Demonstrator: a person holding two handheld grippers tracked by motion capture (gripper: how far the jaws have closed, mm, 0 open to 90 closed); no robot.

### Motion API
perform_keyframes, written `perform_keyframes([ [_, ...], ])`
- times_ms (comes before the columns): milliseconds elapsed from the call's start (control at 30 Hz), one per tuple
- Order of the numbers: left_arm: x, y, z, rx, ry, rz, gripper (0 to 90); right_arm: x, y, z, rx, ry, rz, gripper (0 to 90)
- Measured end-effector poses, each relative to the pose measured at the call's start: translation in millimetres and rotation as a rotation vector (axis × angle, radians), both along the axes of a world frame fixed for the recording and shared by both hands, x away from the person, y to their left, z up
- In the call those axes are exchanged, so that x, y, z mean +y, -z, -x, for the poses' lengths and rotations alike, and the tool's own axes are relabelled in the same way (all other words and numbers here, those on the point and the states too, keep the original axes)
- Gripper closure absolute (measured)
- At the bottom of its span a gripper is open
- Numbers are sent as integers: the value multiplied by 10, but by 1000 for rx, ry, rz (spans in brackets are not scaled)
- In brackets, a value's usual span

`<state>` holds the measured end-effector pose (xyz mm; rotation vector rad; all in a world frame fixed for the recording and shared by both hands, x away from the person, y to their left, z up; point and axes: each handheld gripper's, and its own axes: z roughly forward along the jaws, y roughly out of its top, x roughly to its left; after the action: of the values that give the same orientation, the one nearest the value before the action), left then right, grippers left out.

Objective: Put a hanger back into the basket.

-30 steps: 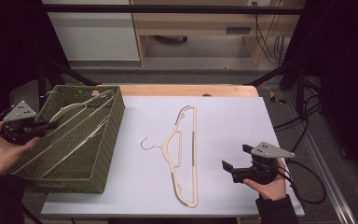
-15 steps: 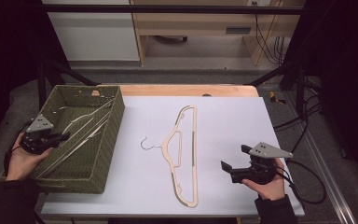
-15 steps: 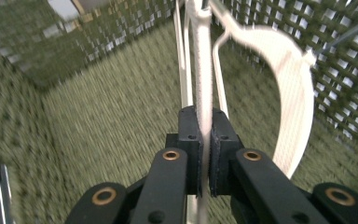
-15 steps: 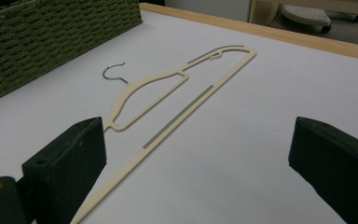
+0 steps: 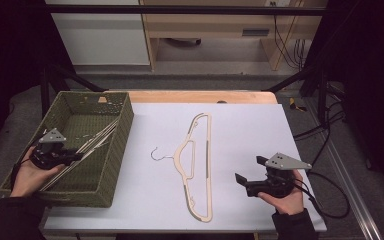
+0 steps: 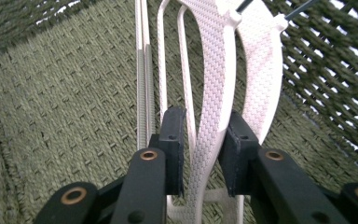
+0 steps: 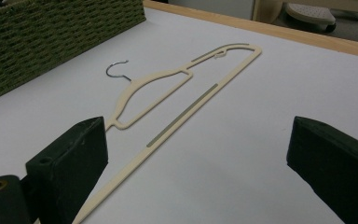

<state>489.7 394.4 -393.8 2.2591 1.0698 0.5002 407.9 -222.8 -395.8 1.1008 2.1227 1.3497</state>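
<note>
Several white hangers (image 5: pixel 97 140) lie slanted in the green woven basket (image 5: pixel 115 160) at the table's left. My left gripper (image 5: pixel 72 157) is down inside the basket. In the left gripper view its jaws (image 6: pixel 203 121) have just been opening. One textured white hanger arm (image 6: pixel 214 56) runs between the pads with a thin gap at each side. A cream hanger (image 5: pixel 209 165) lies flat on the white table top, its steel hook (image 5: pixel 156 154) pointing left. My right gripper (image 5: pixel 248 169) hovers open to the right of it, with nothing between its wide jaws (image 7: pixel 198 128) but the table and the cream hanger (image 7: pixel 177 116) beyond.
The white sheet (image 5: pixel 250 125) covers the table, with a wooden strip (image 5: pixel 200 96) along the far edge. The basket wall (image 7: pixel 51 32) stands at the left of the right gripper view. Cables (image 5: pixel 330 200) trail off the table's right side.
My left gripper has sunk into the basket with the white hangers, which now lie lower inside it. Its jaws stand slightly apart. The right gripper and the cream hanger have kept still.
</note>
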Motion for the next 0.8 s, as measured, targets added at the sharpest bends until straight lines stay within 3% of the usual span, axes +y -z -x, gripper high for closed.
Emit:
perform_keyframes([
  [200, 32, -40, 30, -8, 1, 12, 641, 6, 1, 1, -2, -1, 0, 59],
  [367, 45, -108, 110, -62, 14, 23, 555, 15, 1, 2, -1, -2, -1, 62],
  [433, 49, -155, 134, -78, 4, 50, 543, 25, 2, 4, -3, -1, 1, 62],
  [633, 37, -321, 225, -174, -14, 126, 477, 62, 0, 11, -8, -12, 9, 62],
  [800, -78, -483, 361, -260, -18, 220, 410, 74, -9, 17, -10, -14, 14, 65],
])
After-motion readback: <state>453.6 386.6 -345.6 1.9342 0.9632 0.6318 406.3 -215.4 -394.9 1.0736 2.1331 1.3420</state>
